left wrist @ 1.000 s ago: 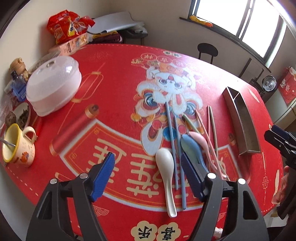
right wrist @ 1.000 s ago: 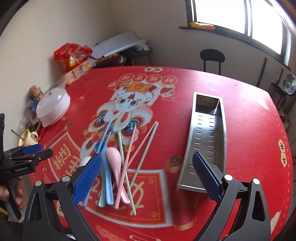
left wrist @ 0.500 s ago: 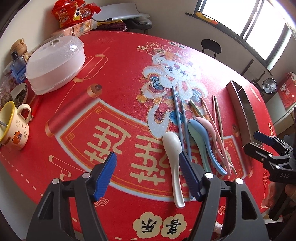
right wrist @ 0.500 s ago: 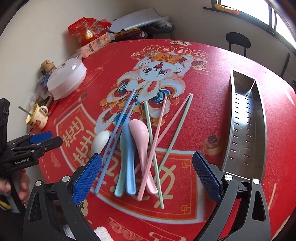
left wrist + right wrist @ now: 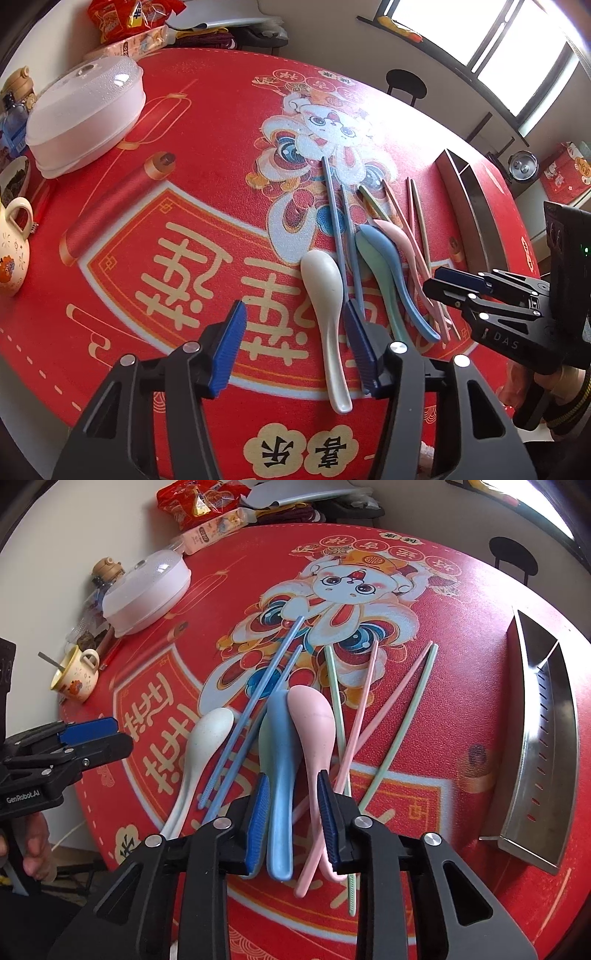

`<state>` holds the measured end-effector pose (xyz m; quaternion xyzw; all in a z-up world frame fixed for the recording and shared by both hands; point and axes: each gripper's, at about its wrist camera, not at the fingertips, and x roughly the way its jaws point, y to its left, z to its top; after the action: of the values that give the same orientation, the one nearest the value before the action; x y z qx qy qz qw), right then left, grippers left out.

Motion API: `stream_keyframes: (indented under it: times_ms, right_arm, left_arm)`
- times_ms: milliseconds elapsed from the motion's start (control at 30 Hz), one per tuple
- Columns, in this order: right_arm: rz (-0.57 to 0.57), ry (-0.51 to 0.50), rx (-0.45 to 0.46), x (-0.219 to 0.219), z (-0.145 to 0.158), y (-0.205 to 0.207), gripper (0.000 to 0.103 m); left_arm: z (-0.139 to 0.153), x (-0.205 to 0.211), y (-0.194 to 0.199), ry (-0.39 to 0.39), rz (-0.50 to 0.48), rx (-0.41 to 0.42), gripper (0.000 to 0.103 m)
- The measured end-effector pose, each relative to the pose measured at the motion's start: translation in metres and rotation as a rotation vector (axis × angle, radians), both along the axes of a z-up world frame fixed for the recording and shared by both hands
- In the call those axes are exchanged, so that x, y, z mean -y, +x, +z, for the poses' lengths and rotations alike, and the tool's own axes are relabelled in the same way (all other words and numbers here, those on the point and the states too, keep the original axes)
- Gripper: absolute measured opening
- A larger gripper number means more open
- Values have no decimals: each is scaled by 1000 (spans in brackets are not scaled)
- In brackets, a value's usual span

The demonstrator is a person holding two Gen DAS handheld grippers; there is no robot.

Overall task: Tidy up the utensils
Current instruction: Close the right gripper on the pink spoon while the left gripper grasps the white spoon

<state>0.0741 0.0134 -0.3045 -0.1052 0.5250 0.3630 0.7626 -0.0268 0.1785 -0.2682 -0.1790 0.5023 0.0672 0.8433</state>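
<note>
The right gripper (image 5: 291, 816) is set low over the spoon handles, its jaws narrowed around the blue spoon (image 5: 280, 760) and pink spoon (image 5: 314, 738) but, as far as can be judged, not yet clamped; the left gripper (image 5: 295, 343) is held wide apart above the white spoon (image 5: 325, 295). A clean pick is favoured if only one handle is enclosed and the pink chopsticks (image 5: 354, 723) are excluded. The spoons are laid mid-table, long axes running away from the cameras, bowls pointing far, handles near, beside the steel tray (image 5: 554, 738).
</note>
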Motion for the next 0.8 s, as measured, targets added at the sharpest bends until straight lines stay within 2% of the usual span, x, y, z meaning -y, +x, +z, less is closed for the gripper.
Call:
stream_keyframes:
  times_ms: [167,567,800]
  right_arm:
    - [-8,-9,-6,-1,-5,2,18]
    - [-36,-93,9,-11,-24,11,18]
    - [-35,-101,8,-12,-28,11,17]
  left_arm:
    - [-9,-1,2,-34,0,-6,49]
    - [-36,7,18,-96,-45,-26,41]
    - [-45,10,25,-119,-66,-36,39]
